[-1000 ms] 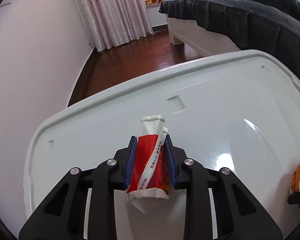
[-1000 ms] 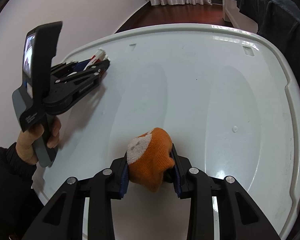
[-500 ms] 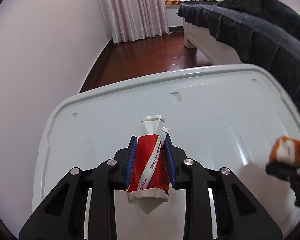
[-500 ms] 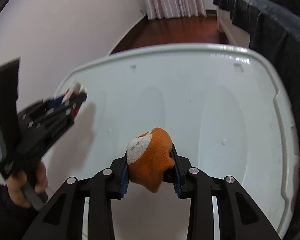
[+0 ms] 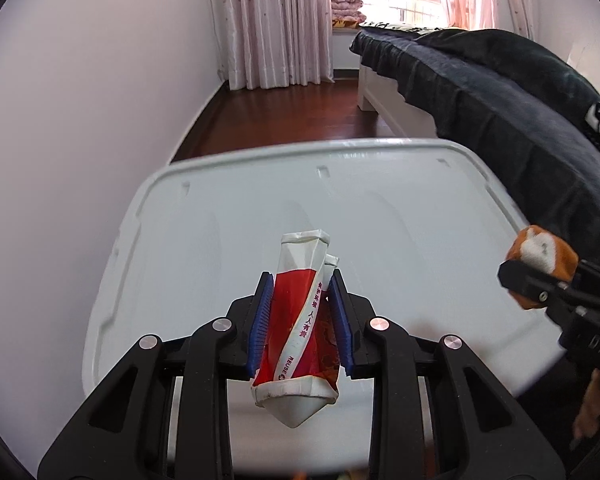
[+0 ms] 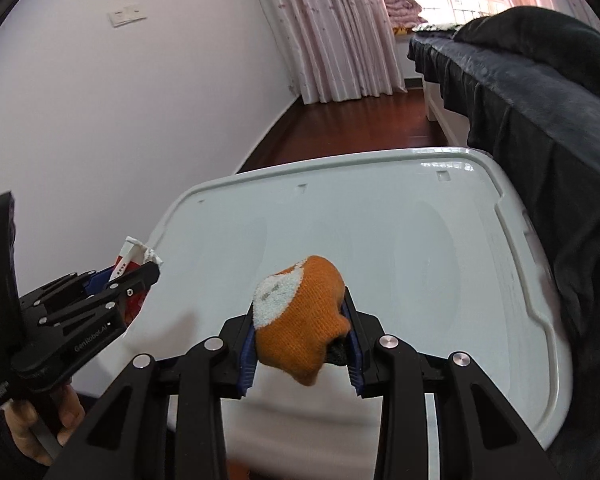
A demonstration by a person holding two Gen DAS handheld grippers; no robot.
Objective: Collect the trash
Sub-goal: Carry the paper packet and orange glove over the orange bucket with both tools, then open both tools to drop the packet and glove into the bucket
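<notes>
Bed (image 5: 500,92): a dark-covered bed is seen along the right of the room, with curtains (image 5: 260,24) at the far window.
White lid (image 5: 380,216): a broad white plastic surface with a raised rim is shown below both grippers; no litter is seen lying on its visible part.
Left gripper (image 5: 300,316): its jaws are closed on the flattened carton, which is clamped between the blue pads and carried clear of the lid.
Right gripper (image 6: 300,340): its jaws are clamped on the knitted item, which bulges out above the pads.
Flattened carton (image 5: 302,320): a crushed red-and-white pack is held upright, one folded end pointing toward the camera.
Orange knitted item (image 6: 300,320): a small orange-and-white bundle, sock-like, is held off the surface.
Progress: both pieces are judged picked up; disposal is judged outstanding, as no bin or bag is visible in either view.
</notes>
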